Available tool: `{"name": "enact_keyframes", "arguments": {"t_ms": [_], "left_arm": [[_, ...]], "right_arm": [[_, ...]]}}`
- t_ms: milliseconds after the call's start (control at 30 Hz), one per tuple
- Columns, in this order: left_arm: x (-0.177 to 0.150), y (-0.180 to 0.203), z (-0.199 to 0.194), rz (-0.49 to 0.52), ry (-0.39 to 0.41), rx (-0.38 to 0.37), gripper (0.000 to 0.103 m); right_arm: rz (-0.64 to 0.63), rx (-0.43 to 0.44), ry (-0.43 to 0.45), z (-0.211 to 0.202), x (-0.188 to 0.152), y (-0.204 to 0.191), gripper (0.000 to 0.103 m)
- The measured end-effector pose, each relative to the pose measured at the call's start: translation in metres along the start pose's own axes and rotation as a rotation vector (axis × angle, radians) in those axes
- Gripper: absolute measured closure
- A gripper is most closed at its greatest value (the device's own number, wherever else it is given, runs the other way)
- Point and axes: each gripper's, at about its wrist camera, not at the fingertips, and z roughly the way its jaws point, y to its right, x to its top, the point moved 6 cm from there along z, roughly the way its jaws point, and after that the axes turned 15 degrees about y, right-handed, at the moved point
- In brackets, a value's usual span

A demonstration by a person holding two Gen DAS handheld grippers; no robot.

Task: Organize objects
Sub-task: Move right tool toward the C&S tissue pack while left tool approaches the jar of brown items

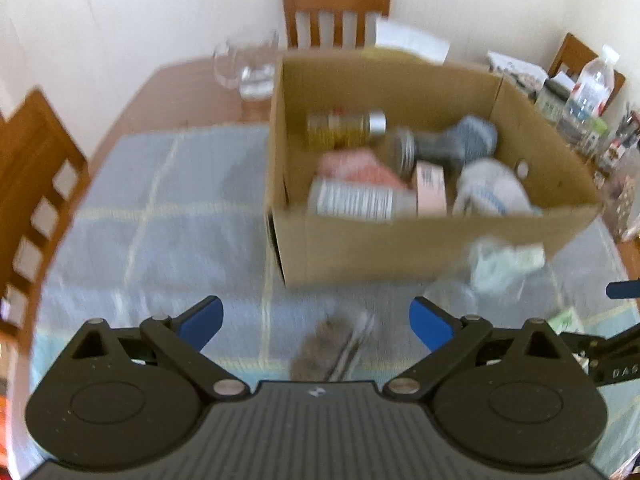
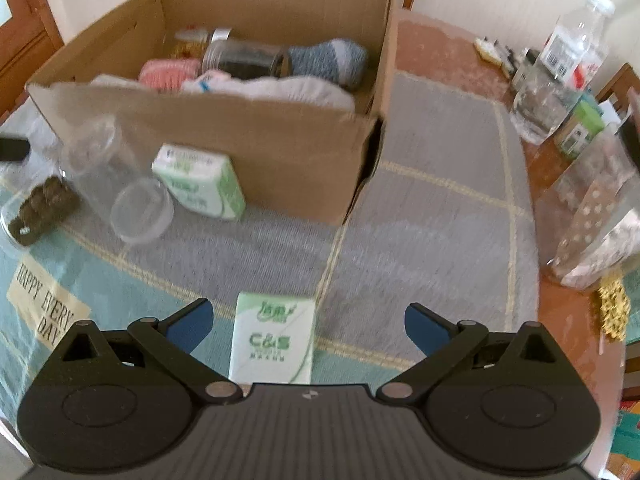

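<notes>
I see the cardboard box (image 2: 256, 152) on the checked cloth (image 2: 432, 216), already holding jars and socks. Against its near wall lean a clear jar (image 2: 120, 188) and one tissue pack (image 2: 202, 186). A second tissue pack (image 2: 272, 344) lies nearer me, between my right gripper's (image 2: 308, 326) spread, empty jaws. My left gripper (image 1: 316, 322) also gapes empty.

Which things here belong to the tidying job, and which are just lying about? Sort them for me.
Part of the job:
cardboard box, already holding socks and bottles
C&S tissue pack, between the open fingers of the right hand-held gripper
second tissue pack against the box
clear plastic jar on its side
brown bundle

Just lying about:
water bottle
wine glasses
chairs
</notes>
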Motion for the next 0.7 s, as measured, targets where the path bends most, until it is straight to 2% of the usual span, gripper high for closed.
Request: {"name": "enact_keyframes", "arguments": {"t_ms": [267, 433, 700], "left_arm": [[-0.042, -0.003, 0.012, -0.036, -0.07, 0.049, 0.004], [-0.056, -0.015, 0.015, -0.065, -0.114, 0.072, 0.004], [-0.063, -0.031, 0.012, -0.075, -0.134, 0.095, 0.004]], "right_arm": [[-0.009, 0.0, -0.054, 0.007, -0.018, -0.006, 0.0], [-0.016, -0.01, -0.077, 0.007, -0.026, -0.006, 0.0], [-0.017, -0.037, -0.097, -0.001, -0.038, 0.005, 0.0]]}}
